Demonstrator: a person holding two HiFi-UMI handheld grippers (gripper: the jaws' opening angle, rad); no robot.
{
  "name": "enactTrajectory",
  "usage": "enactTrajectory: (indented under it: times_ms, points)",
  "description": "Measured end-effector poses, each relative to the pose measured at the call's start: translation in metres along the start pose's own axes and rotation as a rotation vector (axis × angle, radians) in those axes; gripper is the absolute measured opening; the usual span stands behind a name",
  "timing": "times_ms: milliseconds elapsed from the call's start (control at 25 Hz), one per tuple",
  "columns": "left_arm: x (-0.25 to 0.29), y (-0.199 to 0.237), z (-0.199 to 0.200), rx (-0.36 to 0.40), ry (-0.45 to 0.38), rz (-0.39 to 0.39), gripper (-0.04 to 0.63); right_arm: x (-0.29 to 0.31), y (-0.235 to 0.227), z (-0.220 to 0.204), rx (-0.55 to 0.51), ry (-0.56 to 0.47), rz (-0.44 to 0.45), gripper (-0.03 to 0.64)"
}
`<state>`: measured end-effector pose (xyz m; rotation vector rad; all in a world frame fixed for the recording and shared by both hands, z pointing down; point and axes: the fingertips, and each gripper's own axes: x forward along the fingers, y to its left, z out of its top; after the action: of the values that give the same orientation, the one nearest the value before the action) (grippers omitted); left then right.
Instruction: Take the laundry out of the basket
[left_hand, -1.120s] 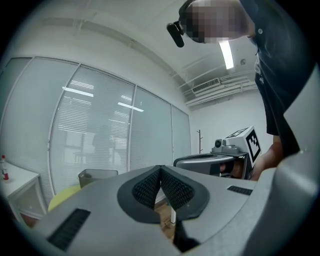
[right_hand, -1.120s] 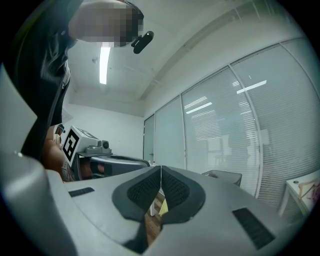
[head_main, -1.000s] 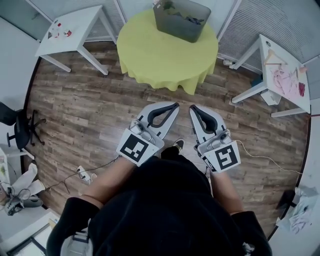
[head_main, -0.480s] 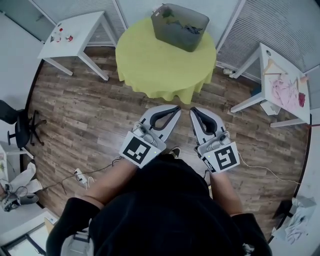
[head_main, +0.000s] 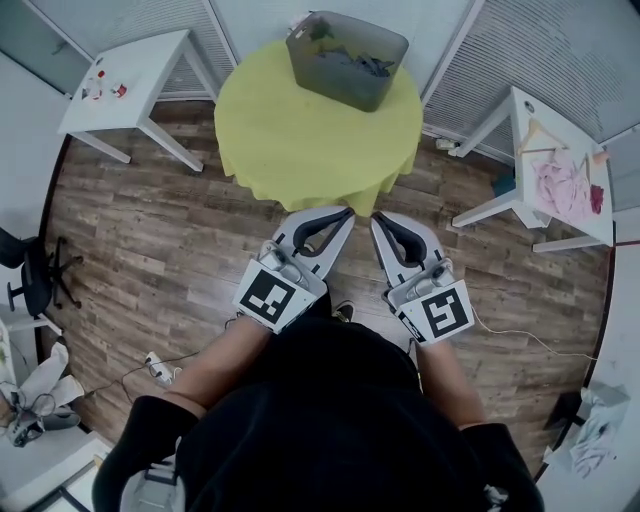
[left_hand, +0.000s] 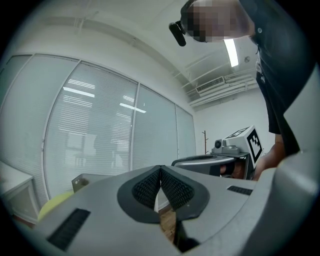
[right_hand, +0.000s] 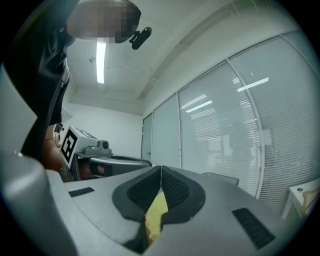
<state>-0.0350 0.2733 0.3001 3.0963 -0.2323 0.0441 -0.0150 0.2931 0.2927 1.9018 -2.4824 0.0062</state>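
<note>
Laundry (head_main: 362, 62) lies untouched in the grey basket (head_main: 335, 88) at the far edge of the yellow counter (head_main: 300, 140), which has come closer to the left gripper (head_main: 349, 212) and right gripper (head_main: 377, 218); both have fingers (left_hand: 146, 190) together and empty, so the approach looks nearly done.

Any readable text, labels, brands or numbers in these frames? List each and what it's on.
No readable text anywhere.
Left gripper cube: black-and-white square pattern only, no letters or digits.
Right gripper cube: same, pattern only.
Small items on the left white table: too small to read.
Basket: no label visible.
</note>
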Motion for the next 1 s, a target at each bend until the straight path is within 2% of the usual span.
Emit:
enactTrajectory:
  times_ms: [640, 1000]
  points:
    - [0.060, 0.136, 0.002, -0.023, -0.006, -0.056, 0.011, 0.127, -0.070, -0.005, 0.002, 0.048, -0.047, 0.023]
    - [0.078, 0.190, 0.000, -0.024, -0.001, -0.100, 0.011, 0.178, -0.091, -0.008, 0.000, 0.066, -0.093, 0.023]
